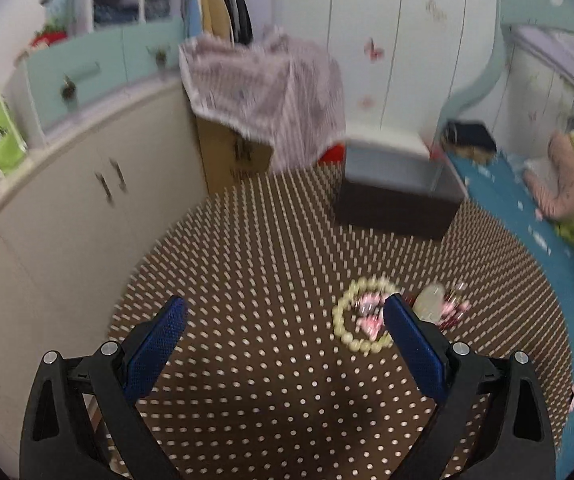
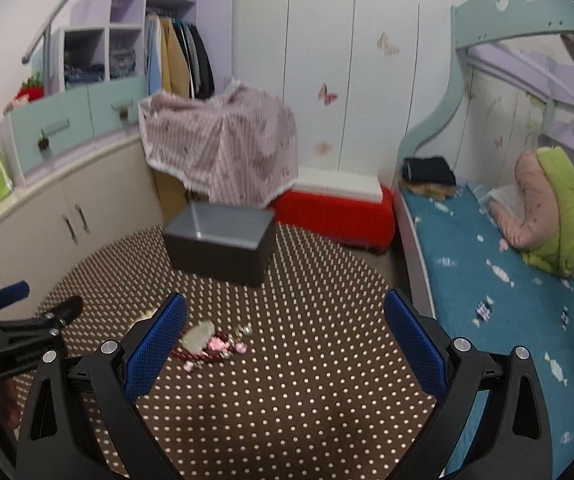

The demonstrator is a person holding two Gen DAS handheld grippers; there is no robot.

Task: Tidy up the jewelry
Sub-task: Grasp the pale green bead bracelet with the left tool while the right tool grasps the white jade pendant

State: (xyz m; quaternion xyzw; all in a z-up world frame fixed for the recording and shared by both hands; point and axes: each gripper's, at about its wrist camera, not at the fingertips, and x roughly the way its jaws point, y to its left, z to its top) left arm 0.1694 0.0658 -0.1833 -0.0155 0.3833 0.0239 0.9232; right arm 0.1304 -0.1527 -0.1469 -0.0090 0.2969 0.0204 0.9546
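Observation:
A small heap of jewelry lies on the brown dotted cloth: a cream bead bracelet, pink beads, a pale stone piece and dark red beads. My left gripper is open and empty above the cloth, its right finger partly covering the heap. In the right wrist view the heap lies low and left of centre. My right gripper is open and empty above the cloth. An open grey box stands beyond the heap; it also shows in the left wrist view.
Cream cabinets run along the left. A cardboard box under a checked cloth stands behind the grey box. A bed with a blue cover lies on the right. A red stool stands at the back.

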